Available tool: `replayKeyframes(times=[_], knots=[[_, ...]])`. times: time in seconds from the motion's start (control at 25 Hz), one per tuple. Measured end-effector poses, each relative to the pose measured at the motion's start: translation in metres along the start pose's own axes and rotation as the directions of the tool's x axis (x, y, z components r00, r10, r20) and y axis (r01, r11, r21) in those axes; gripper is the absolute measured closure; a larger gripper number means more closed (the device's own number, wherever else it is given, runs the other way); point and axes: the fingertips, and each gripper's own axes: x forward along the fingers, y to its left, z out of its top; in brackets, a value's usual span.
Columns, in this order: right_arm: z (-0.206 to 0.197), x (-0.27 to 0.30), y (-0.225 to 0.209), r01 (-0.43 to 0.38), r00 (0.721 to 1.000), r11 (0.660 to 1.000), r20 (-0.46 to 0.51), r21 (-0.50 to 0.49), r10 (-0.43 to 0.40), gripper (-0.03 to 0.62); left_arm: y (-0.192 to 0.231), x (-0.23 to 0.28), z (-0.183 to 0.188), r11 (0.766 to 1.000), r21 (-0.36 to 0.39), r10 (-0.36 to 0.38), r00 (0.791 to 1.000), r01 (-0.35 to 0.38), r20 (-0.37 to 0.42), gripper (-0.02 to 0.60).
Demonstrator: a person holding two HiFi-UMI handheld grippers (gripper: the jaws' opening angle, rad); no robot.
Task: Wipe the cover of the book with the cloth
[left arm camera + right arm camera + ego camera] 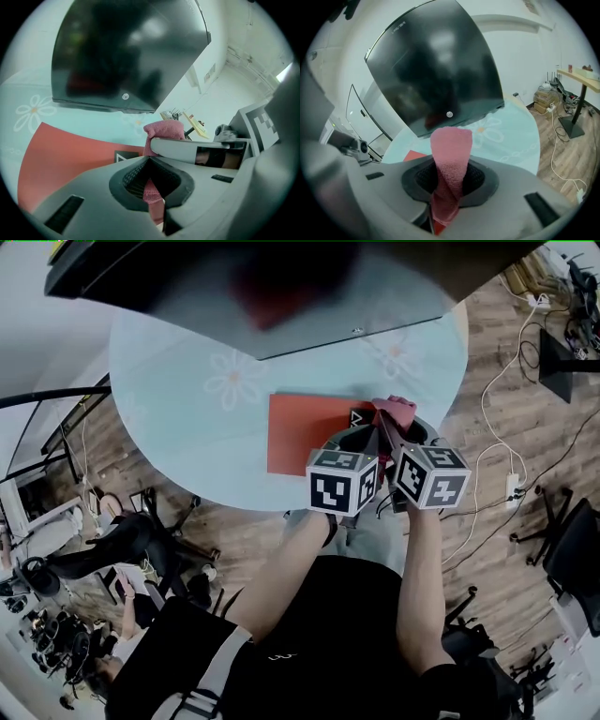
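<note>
A red book (305, 432) lies flat on the pale blue round table (187, 399). Both grippers meet at the book's right edge, side by side. My left gripper (361, 435) is shut on a strip of the pink cloth (152, 192); in the left gripper view the book (61, 159) spreads out to the left. My right gripper (398, 432) is shut on the same cloth (450, 159), whose folded end sticks up past its jaws. The pink cloth (394, 409) bunches between the two grippers, just above the book's right side.
A dark monitor (281, 287) tilts over the back of the table, close behind the book. The table's near edge runs right under the grippers. On the wood floor to the right lie cables and a power strip (514, 486), with black chair bases nearby.
</note>
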Motion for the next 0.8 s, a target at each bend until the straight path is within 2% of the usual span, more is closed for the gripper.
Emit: replayKeyframes(times=[0.44, 0.8], knots=[[-0.003, 0.030, 0.082, -0.049, 0.999, 0.997, 0.001, -0.060, 0.049, 0.499, 0.069, -0.056, 0.011, 0.998, -0.049, 0.046, 0.996, -0.043, 0.071, 0.568], [0.004, 0.074, 0.167, -0.159, 0.987, 0.972, -0.053, -0.171, 0.152, 0.499, 0.141, -0.107, 0.024, 0.981, -0.150, 0.148, 0.979, -0.127, 0.143, 0.568]])
